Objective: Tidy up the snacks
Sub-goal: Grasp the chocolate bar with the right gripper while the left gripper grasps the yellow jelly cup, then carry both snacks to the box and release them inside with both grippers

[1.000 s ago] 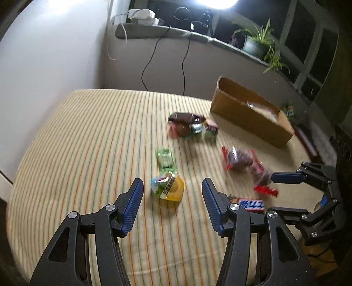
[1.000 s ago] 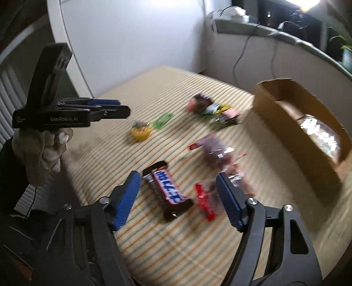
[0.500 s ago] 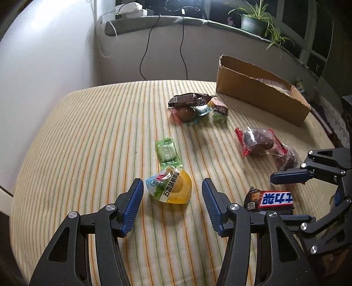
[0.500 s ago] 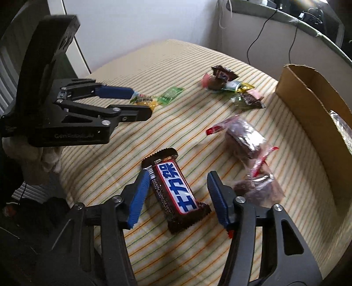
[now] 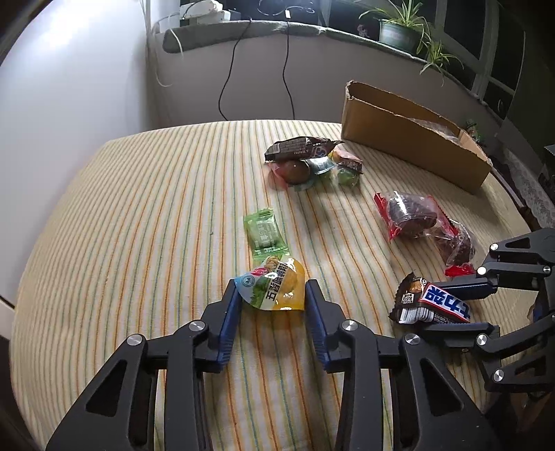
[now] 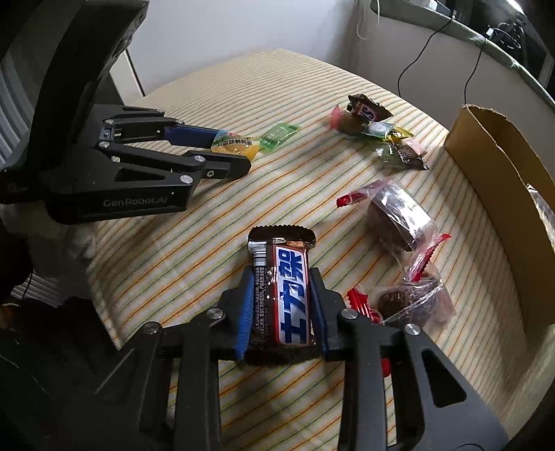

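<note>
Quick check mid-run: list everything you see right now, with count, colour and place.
Snickers bar: 1, brown with blue lettering, between the right gripper's fingers.
Yellow snack pouch: 1, yellow and green, between the left gripper's fingers.
Green candy packet: 1, green, just beyond the pouch.
Cake packs: 2, clear with red ends, near the box.
Small snack pile: several, mixed colours, mid cloth.
Cardboard box: 1, brown, far right.
Striped cloth: 1, cream with stripes, under everything.
Potted plant: 1, green, on the ledge.
Left gripper: black and blue.
Right gripper: black and blue.
</note>
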